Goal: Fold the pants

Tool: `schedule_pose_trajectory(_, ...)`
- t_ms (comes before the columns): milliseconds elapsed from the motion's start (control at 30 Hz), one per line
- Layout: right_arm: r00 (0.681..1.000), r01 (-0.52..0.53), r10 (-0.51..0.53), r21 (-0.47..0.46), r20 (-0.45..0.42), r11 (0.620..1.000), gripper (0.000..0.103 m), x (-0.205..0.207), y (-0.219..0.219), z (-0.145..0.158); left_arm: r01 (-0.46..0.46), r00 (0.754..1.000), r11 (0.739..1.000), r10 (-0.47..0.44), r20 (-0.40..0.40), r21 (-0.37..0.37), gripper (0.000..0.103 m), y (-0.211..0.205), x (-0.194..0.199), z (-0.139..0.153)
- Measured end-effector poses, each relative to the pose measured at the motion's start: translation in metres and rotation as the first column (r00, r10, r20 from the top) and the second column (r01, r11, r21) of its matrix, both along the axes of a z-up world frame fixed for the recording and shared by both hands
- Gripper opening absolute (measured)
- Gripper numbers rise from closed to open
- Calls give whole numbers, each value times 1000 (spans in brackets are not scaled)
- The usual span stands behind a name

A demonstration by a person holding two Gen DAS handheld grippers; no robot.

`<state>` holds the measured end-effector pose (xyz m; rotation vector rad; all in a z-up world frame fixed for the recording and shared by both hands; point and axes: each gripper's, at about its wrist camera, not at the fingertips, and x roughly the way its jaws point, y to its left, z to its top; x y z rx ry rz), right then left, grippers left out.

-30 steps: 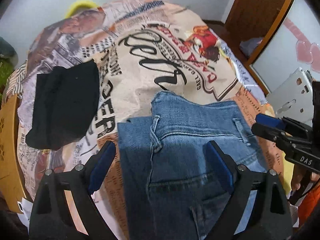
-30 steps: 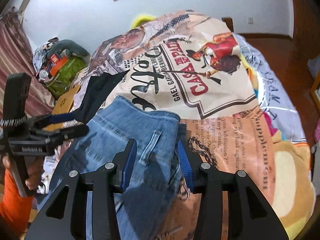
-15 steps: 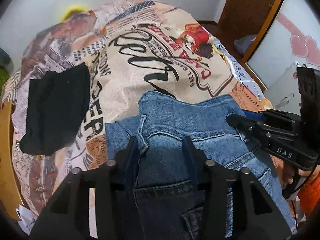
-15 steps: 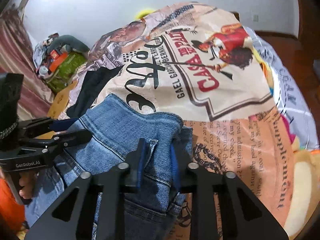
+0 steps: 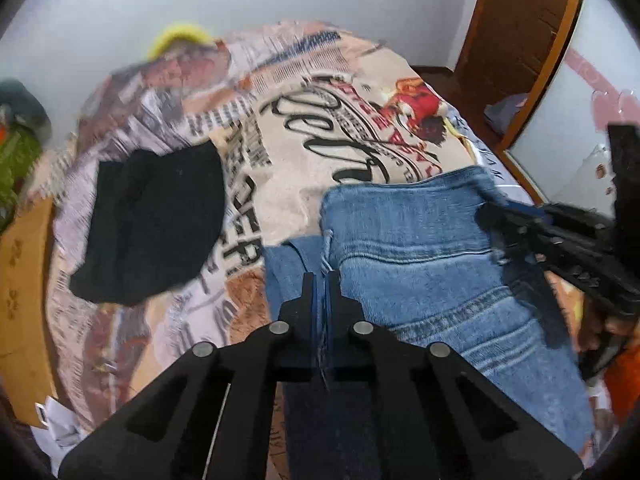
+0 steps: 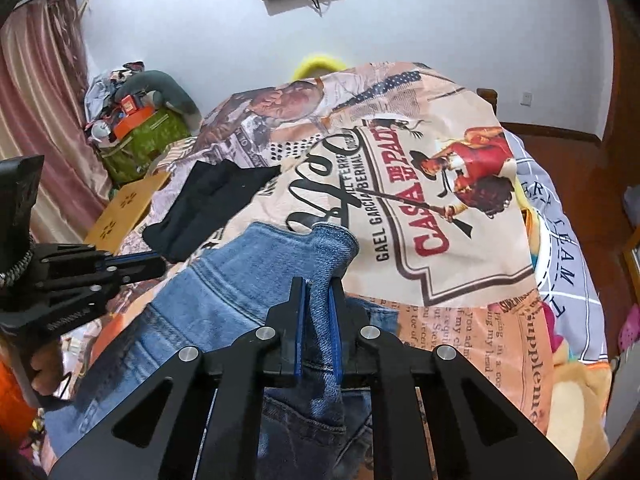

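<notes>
A bed cover (image 6: 460,280) with poster prints lies beneath both grippers. Blue jeans (image 5: 420,248) lie on it, spanning between them. Black cloth (image 5: 148,220) lies beyond the left gripper (image 5: 321,280). Left gripper and right gripper (image 6: 318,286) have just closed, each pinching denim.

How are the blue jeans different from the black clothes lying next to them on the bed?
The jeans are faded blue denim with stitched seams; the black clothes are plain and dark. The jeans are pinched by both tongs, left and right, with an edge raised; the black clothes lie untouched. The jeans are nearer, the black clothes off to the side. Both rest on the printed bedspread.
</notes>
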<state>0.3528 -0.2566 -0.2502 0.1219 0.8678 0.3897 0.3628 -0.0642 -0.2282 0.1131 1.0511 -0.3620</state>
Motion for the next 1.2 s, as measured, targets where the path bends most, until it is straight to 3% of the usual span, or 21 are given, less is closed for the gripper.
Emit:
schedule_pose_trajectory(100, 998, 18, -18, 12, -61, 1000, 10, 4, -5, -17, 14, 999, 999, -16, -45, -36, 16, -4, 7, -2)
schedule_pose_trajectory(233, 996, 24, -25, -8, -86, 1000, 17, 3, -7, -25, 29, 997, 999, -31, -67, -43, 49, -18, 21, -6)
schedule_pose_trajectory(367, 994, 24, -24, -1, -109, 1000, 21, 3, -11, -25, 44, 988, 997, -53, -145, -61, 53, -31, 38, -21)
schedule_pose_trajectory(467, 992, 34, -34, 0, -125, 999, 33, 0, -15, -28, 57, 981, 997, -65, -185, -47, 55, -40, 49, -34)
schedule_pose_trajectory(600, 988, 56, -50, 42, -146, 998, 44, -3, -24, -31, 59, 977, 994, -76, -199, -88, 52, -37, 54, -36)
schedule_pose_trajectory(767, 987, 30, -15, 92, -161, 995, 43, -7, -23, -33, 14, 983, 994, -33, -183, -106, 30, -28, 55, -33)
schedule_pose_trajectory(833, 990, 0, 14, 101, -140, 995, 27, -10, -17, -30, -3, 985, 993, -18, -172, -122, 28, -24, 52, -30)
schedule_pose_trajectory(933, 996, -1, 6, 53, -89, 999, 19, -14, -11, -21, -28, 990, 988, 7, -138, -152, 22, -18, 45, -23)
schedule_pose_trajectory(1133, 1000, -30, 30, 43, -2, 999, 16, -18, -4, -2, -33, 999, 990, 32, -8, -139, 14, -13, 25, 12)
schedule_pose_trajectory(1200, 999, -32, 32, 43, 8, 999, 16, -15, -2, -1, -41, 999, 994, 44, 25, -101, 3, -13, 24, 17)
